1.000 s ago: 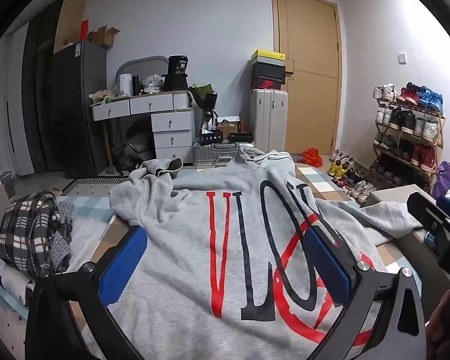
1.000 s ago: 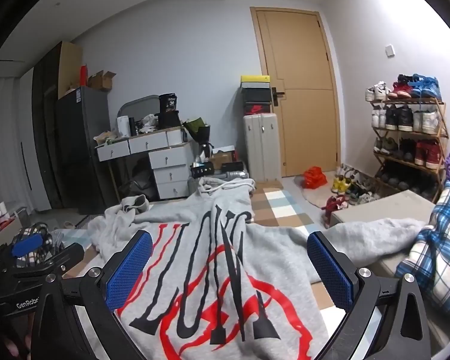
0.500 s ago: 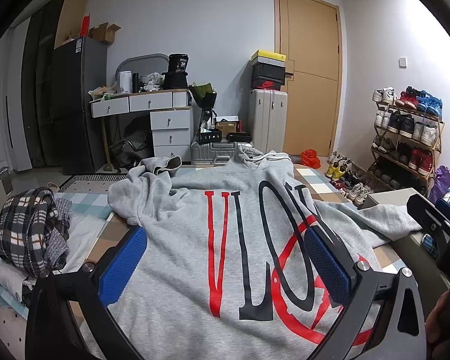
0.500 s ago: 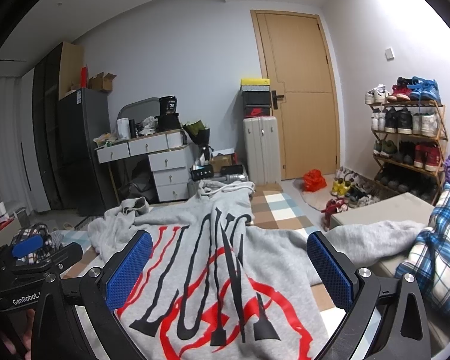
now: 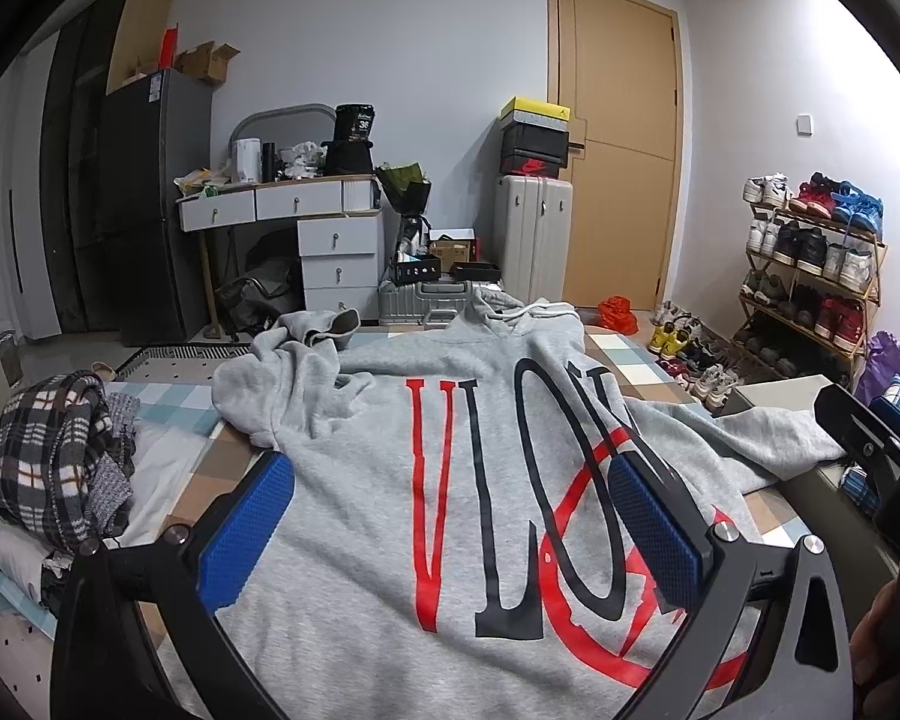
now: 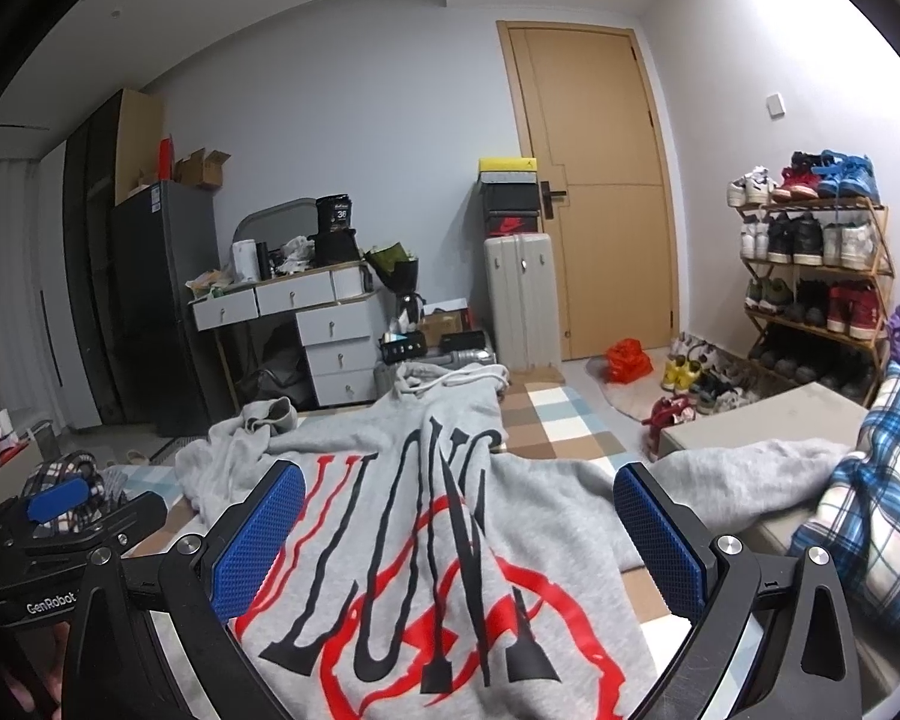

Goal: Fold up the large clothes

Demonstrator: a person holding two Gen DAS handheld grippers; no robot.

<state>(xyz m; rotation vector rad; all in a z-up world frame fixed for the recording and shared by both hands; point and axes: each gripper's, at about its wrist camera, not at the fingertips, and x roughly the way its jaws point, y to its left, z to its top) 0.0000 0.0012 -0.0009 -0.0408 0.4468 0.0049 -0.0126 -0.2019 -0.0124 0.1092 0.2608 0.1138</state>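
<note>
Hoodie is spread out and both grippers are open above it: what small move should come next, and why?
Probably lower the left gripper toward the bunched sleeve and pinch its cuff. The grey hoodie lies flat with nothing gripped; that sleeve is crumpled, while the other sleeve already lies stretched out.

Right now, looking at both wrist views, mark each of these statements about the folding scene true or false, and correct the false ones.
1. The grey hoodie lies spread with its printed side up. True.
2. The left gripper is clamped on a sleeve. False: its jaws stand open with nothing between them.
3. The right gripper is open. True.
4. The wooden door stands wide open. False: it is closed.
5. A plaid garment lies bunched to the left of the hoodie. True.
</note>
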